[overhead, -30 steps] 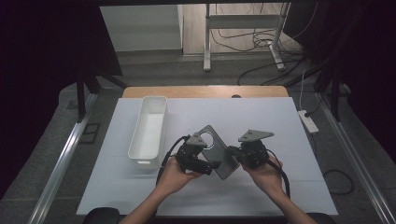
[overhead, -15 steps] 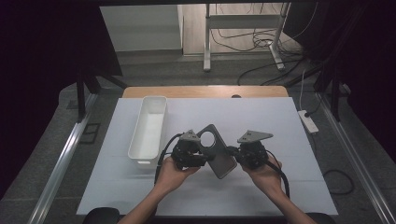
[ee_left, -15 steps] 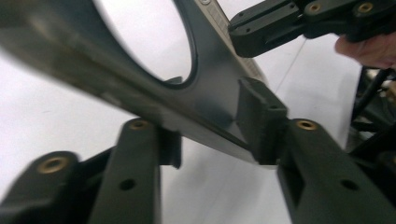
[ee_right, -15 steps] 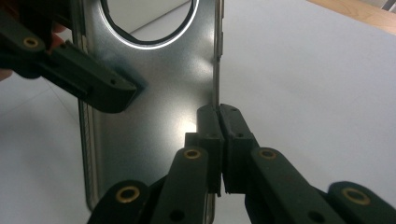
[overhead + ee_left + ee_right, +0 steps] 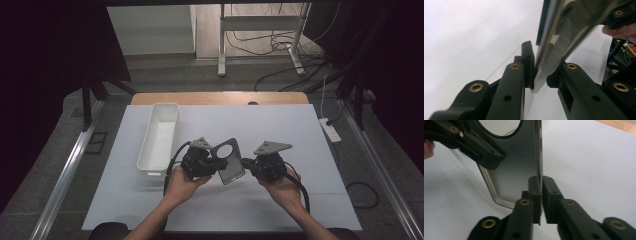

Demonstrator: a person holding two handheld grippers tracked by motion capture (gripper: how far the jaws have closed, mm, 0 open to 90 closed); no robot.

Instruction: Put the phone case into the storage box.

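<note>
Left gripper (image 5: 216,165): jaws just closed in on the grey plate (image 5: 229,161)'s left edge, gripping it now; they were wide earlier.
Right gripper (image 5: 246,164): clamped on the plate's 3 o'clock edge, loosening slightly.
Plate: held off the table (image 5: 300,130).
Bin (image 5: 159,140): 10 o'clock, unchanged.
Hidden: plate's far end cropped in both gripper views.

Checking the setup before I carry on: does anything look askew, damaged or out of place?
Nothing stands out. The grey plate with a round hole is held tilted above the table, the left tongs and right tongs clamped on opposite edges. The white bin stands upright, apart.
</note>
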